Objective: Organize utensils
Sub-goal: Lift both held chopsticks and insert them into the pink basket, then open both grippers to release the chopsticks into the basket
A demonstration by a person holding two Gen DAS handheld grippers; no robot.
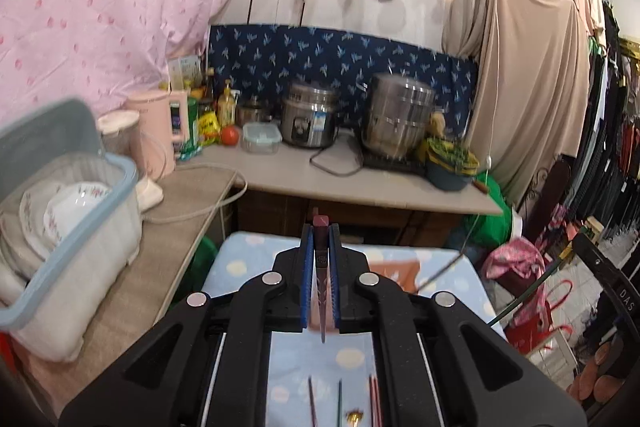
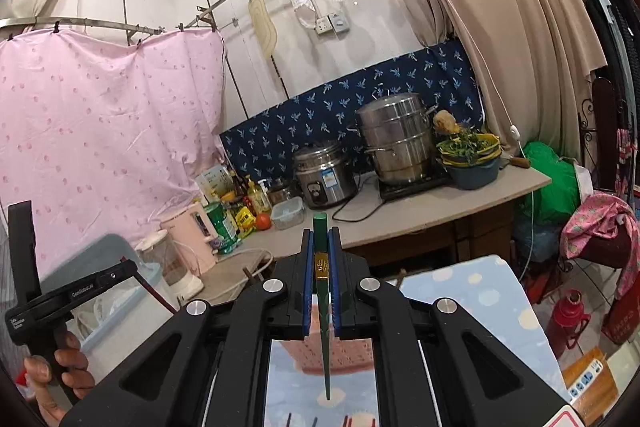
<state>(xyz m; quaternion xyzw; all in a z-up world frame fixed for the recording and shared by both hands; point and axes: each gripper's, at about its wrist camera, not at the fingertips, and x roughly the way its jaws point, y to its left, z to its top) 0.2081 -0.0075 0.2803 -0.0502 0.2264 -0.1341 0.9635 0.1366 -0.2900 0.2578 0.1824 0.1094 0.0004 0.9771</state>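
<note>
Two chopsticks clamped upright — one maroon chopstick, one green chopstick.

Each gripper is built from matte black plastic. On the left gripper and the right gripper, two curved linkage arms per side carry round silver pivot screws, four per unit. The inner faces of the fingers are lined with ribbed blue pads. Triangular recesses mark the outer body panels. At the lower left of the right wrist view, a hand appears at a black handle bearing small white lettering.
</note>
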